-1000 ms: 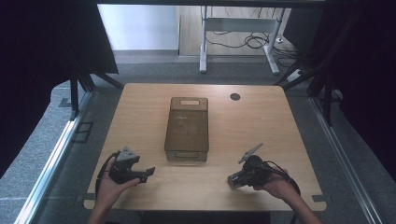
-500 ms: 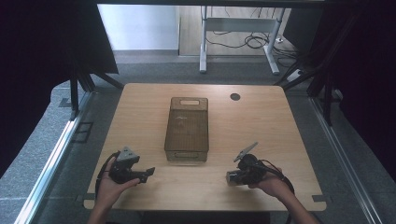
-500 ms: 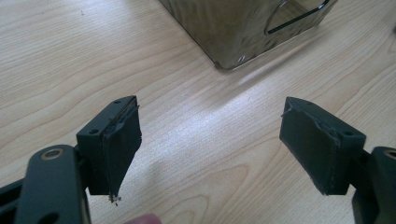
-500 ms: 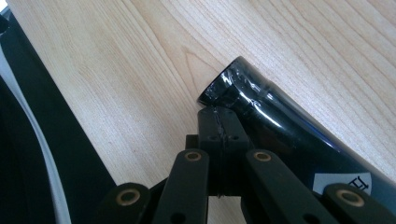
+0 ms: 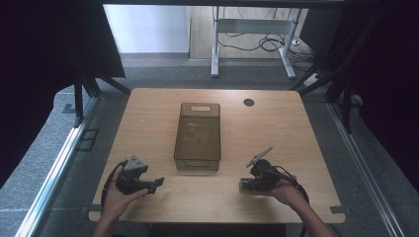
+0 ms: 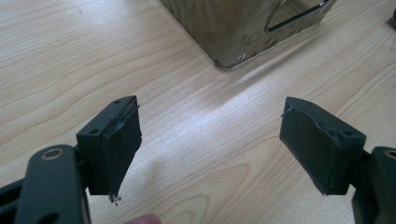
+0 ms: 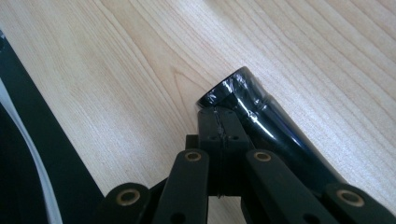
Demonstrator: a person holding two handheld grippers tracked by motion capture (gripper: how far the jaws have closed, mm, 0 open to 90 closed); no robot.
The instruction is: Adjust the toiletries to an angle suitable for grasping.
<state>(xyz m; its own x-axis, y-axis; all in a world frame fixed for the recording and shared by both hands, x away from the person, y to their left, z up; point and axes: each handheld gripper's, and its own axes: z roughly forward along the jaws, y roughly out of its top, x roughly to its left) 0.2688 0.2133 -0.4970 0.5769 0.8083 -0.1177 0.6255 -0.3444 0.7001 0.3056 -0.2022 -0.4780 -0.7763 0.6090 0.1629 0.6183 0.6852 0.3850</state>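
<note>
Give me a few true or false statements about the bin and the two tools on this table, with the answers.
1. The left tool has its jaws wide apart with nothing between them. True.
2. The right tool is wide open. False: its jaws are shut together.
3. The brown see-through bin stands on the table between the two tools. True.
4. The bin lies on the floor. False: it stands on the table.

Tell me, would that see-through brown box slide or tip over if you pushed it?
The box would probably slide, not tip: it looks long, low and flat-bottomed on the smooth wooden table. It seems empty thin plastic, so likely light. Its glossy walls may be slippery.
</note>
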